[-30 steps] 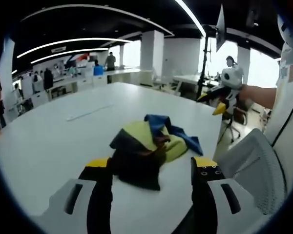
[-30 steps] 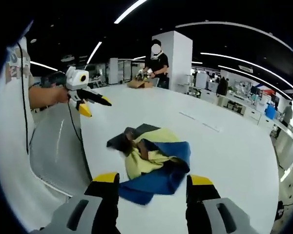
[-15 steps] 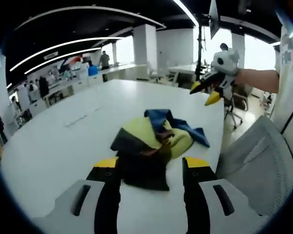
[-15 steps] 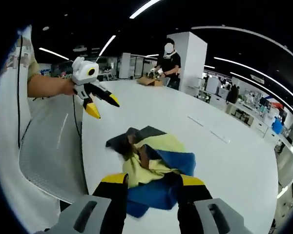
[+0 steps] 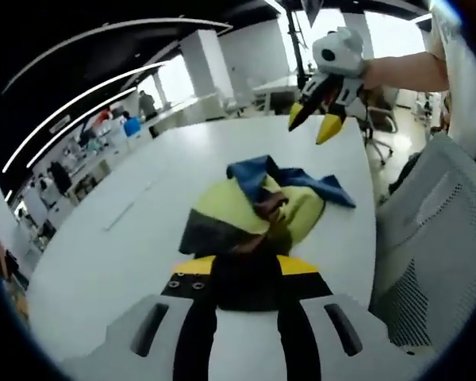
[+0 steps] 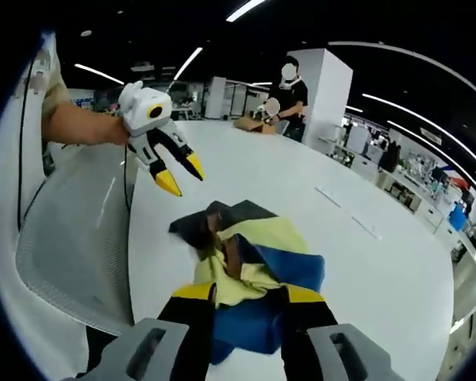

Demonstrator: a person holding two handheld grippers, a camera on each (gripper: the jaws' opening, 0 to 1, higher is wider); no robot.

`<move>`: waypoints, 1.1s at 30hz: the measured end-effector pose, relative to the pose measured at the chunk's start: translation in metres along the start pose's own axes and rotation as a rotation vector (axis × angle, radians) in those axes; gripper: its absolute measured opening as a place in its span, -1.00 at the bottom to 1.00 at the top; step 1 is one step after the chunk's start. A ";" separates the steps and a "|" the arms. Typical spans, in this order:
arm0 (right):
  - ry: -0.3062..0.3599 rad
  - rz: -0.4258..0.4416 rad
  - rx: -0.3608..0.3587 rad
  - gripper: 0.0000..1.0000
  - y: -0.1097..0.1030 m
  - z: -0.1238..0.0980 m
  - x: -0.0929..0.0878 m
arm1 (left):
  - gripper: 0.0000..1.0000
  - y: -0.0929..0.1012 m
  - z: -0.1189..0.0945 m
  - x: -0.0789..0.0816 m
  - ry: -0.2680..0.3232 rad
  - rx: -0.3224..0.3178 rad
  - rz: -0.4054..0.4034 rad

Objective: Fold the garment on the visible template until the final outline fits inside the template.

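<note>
Crumpled, one garment (image 5: 258, 214) lies between two grippers' parted jaws on the table (image 5: 135, 230).

A grey mesh office chair (image 5: 432, 254) stands just off the white table's (image 5: 103, 254) near edge. Beyond the table's far edge a person in a black top (image 6: 292, 99) stands at a brown cardboard box (image 6: 254, 123) — a white pillar (image 6: 329, 87) rises behind them.

Both handheld grippers poised with jaws parted
Left yellow-tipped black gripper (image 5: 246, 268) and right yellow-tipped black gripper (image 6: 247, 295) point forward, each gripped by a bare forearm (image 6: 79, 127)
</note>
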State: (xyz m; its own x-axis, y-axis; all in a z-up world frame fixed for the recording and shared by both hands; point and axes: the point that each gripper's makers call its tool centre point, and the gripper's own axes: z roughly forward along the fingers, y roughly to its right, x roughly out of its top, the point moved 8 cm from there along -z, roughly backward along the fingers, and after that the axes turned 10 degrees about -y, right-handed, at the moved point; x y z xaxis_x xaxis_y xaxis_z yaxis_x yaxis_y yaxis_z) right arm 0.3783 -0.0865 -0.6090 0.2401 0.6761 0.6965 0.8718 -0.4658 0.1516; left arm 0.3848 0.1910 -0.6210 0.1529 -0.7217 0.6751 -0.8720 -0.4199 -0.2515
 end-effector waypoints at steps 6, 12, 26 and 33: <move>-0.019 -0.030 0.017 -0.47 0.000 0.010 0.002 | -0.63 -0.003 0.011 0.002 -0.034 0.005 0.068; -0.033 -0.053 0.036 -0.53 0.000 0.021 0.007 | -0.72 -0.003 0.024 0.002 -0.089 0.011 0.158; -0.059 -0.119 0.066 -0.57 0.001 0.043 0.021 | -0.72 -0.002 0.048 0.000 -0.166 0.018 0.270; -0.073 -0.176 0.060 -0.62 0.004 0.057 0.032 | -0.76 -0.003 0.055 0.002 -0.188 0.022 0.316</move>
State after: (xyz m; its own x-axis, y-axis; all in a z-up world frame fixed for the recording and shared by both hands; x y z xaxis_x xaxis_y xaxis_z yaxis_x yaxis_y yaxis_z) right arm 0.4135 -0.0342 -0.6265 0.1098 0.7849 0.6099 0.9264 -0.3032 0.2234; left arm 0.4129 0.1605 -0.6572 -0.0381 -0.9052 0.4232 -0.8800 -0.1703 -0.4434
